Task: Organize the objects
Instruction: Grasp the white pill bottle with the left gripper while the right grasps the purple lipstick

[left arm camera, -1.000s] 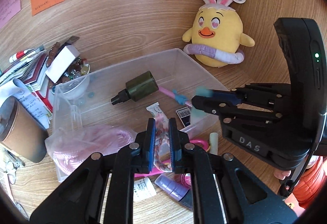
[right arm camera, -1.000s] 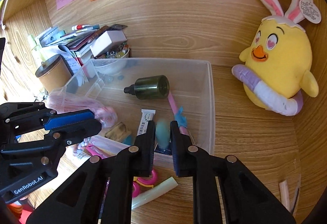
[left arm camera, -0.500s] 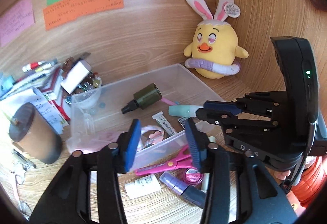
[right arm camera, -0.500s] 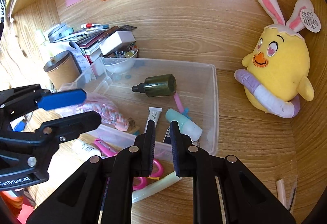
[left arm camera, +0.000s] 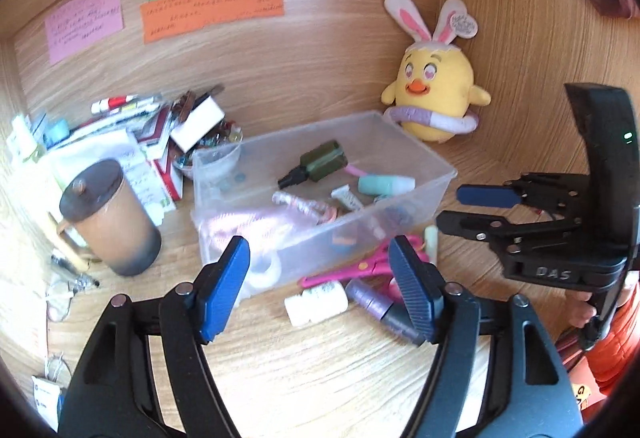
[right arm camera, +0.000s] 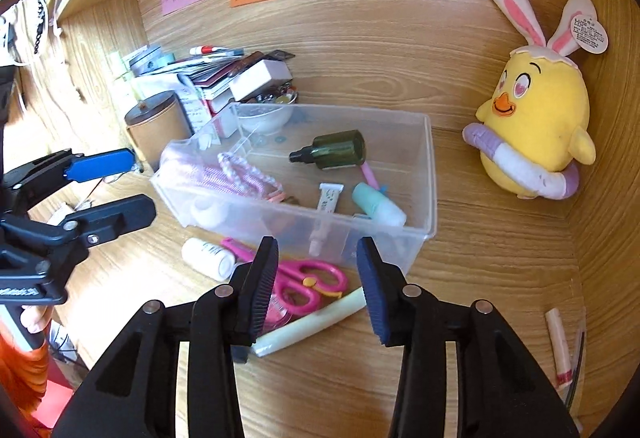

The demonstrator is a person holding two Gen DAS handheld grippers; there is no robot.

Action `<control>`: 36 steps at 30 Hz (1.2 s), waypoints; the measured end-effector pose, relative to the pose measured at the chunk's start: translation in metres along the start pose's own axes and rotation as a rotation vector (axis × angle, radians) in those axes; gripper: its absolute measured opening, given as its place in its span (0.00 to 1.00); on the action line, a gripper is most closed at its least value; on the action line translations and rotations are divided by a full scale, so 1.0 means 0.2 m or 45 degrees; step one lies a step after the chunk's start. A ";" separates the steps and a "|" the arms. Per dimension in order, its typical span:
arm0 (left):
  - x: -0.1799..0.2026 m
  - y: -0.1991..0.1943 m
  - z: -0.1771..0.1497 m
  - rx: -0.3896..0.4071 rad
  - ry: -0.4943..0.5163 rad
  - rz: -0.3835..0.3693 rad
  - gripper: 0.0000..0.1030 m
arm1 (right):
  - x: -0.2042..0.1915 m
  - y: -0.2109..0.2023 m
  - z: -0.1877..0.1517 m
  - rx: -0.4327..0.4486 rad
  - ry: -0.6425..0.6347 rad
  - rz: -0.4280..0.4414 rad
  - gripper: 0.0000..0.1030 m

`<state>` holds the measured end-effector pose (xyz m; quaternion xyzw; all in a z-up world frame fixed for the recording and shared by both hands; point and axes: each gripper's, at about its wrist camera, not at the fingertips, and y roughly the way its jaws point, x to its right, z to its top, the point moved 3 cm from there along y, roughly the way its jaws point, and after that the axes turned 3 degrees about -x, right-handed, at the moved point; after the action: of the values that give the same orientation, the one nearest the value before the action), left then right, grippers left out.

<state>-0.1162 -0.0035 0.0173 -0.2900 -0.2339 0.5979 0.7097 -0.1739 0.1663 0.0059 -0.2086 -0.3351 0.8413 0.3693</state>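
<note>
Fingers of both the left gripper (left arm camera: pixel 320 286) and right gripper (right arm camera: pixel 318 284) stand apart, empty, jaws just been opening. Beyond them, clear plastic bin (right arm camera: pixel 428 174) on wooden desk (right arm camera: pixel 480 278) holds dark green bottle (right arm camera: pixel 338 149), mint-green tube (right arm camera: pixel 378 204). Pink scissors (right arm camera: pixel 308 280) lie just outside its near wall.

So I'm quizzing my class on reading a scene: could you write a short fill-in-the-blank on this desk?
1. The dark green bottle lies inside the clear ____.
2. The pink scissors lie on the desk, ____ the clear bin.
3. The plush chick wears ____ ears.
4. The right gripper holds ____.

Missing words: bin; outside; rabbit; nothing
</note>
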 end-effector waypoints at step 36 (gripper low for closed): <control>-0.07 0.40 -0.21 -0.296 -0.157 -0.081 0.60 | -0.27 0.16 -0.28 -0.153 -0.130 0.082 0.23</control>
<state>-0.1474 -0.0133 -0.0677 -0.3253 -0.3538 0.5606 0.6744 -0.1207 0.1314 -0.0504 -0.1980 -0.3965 0.8406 0.3114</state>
